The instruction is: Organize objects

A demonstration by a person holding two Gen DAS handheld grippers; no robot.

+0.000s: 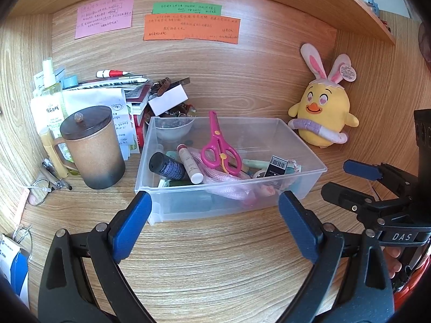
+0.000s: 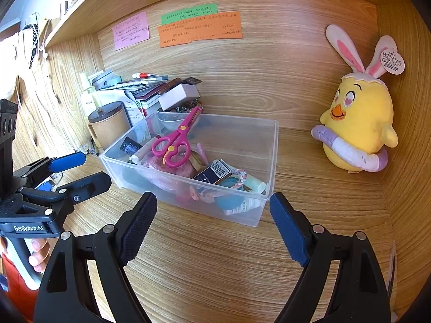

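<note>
Both the left hand-held gripper (image 1: 215, 210) and the right hand-held gripper (image 2: 212, 215) hang wide open and empty, just short of the clear bin (image 1: 301, 185) straight ahead on the bench (image 1: 215, 255). The bin already holds pink scissors (image 1: 219, 148), tubes and cord (a good share sorted, I judge). A cluttered pile (image 1: 129, 91) beyond-left of the bin and the lidded mug (image 1: 94, 148) seem left to tidy.

Wood-grain desk (image 1: 215, 255) w/ back wall (image 1: 256, 67), shelf (image 2: 89, 13) above; bright light.
</note>
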